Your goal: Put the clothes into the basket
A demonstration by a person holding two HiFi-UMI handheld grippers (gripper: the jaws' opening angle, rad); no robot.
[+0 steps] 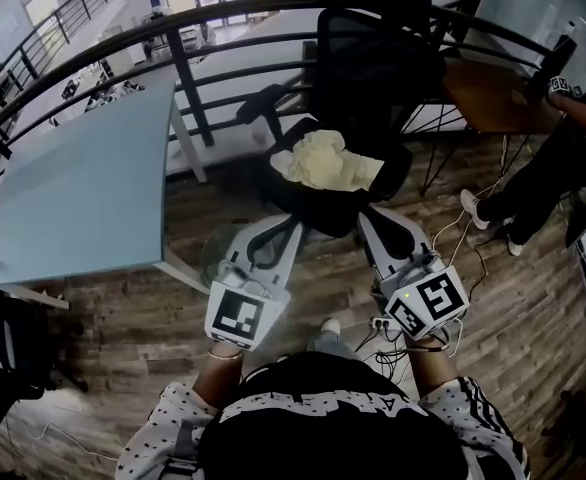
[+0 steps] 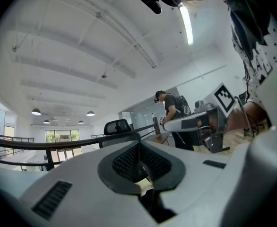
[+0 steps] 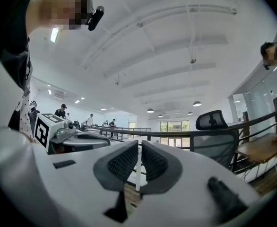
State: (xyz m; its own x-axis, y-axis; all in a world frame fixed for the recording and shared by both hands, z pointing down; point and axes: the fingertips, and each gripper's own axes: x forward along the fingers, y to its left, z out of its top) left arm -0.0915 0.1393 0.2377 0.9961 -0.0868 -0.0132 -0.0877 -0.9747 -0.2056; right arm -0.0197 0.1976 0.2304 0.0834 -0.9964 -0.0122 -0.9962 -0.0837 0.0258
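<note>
A wood-plank floor (image 1: 123, 318) fills the near part of the scene. A pale blue table (image 1: 83, 188) stands at the left, and a dark curved railing (image 1: 223, 23) runs across the far side. A black office chair (image 1: 373, 48) stands in the middle, just this side of the railing, with its back on the far side and its seat facing the person. At the far right, by a brown desk (image 1: 488, 98), another person (image 1: 563, 158) in dark clothes stands well apart from the chair.

The cloth (image 1: 325, 160), pale yellow and crumpled, lies on the chair seat. Its long axis runs left to right across the seat, and the right end tapers toward the seat's right edge.

Both grippers are held level and point away from the person toward the chair. The tips of the left gripper (image 1: 291, 226) are near the seat's left front and those of the right gripper (image 1: 368, 213) near its right front. Neither touches the cloth. The left jaws are closed pad to pad on nothing. The right jaws are closed too, with only a thin slit between the pads (image 3: 124, 162), and they hold nothing.
</note>
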